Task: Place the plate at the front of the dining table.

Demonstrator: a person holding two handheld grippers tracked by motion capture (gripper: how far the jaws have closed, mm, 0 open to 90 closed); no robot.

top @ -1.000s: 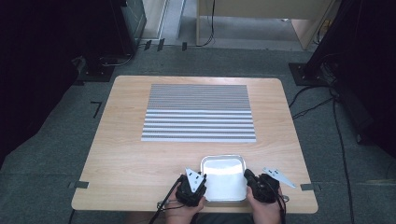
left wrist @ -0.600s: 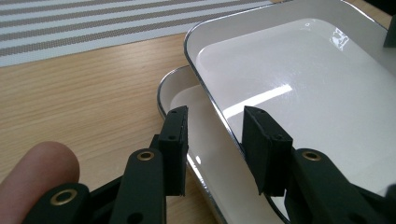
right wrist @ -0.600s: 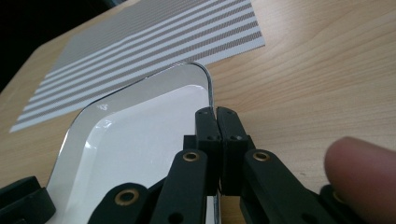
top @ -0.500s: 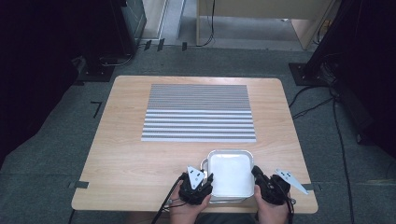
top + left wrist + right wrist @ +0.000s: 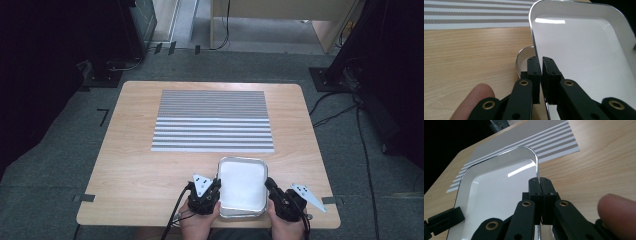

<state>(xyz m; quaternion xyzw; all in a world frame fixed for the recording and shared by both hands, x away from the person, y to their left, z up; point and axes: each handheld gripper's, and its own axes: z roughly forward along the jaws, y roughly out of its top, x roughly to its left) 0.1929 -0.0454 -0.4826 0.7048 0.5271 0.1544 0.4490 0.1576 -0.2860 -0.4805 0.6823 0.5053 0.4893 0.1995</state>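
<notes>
Here is the tray (image 5: pixel 243 182), a shallow rounded-corner rectangle with a glossy white inside and a thin bright metal rim, sitting at about six o'clock on the surface (image 5: pixel 135 165), close to its near edge. The surface itself is pale wood with a fine grain and rounded corners. Up toward twelve o'clock from the tray a flat mat (image 5: pixel 214 120) is lying, woven-looking, striped grey and white, fine lines at the far end and broader bands nearer.

The left hand-held gripper (image 5: pixel 212 186) is sitting at nine o'clock of the tray, and its black, blocky jaws have just been closing: in the left gripper view they are now pinching narrow on the tray's thin rim. The right hand-held gripper (image 5: pixel 272 186) is at three o'clock of the tray, its jaws pressed tight on the opposite rim, as the right gripper view shows.

Against a second ago, the tray is sitting a little nearer the front edge of the surface and looks larger and more tilted toward the camera, while both hands are staying almost where they were.
</notes>
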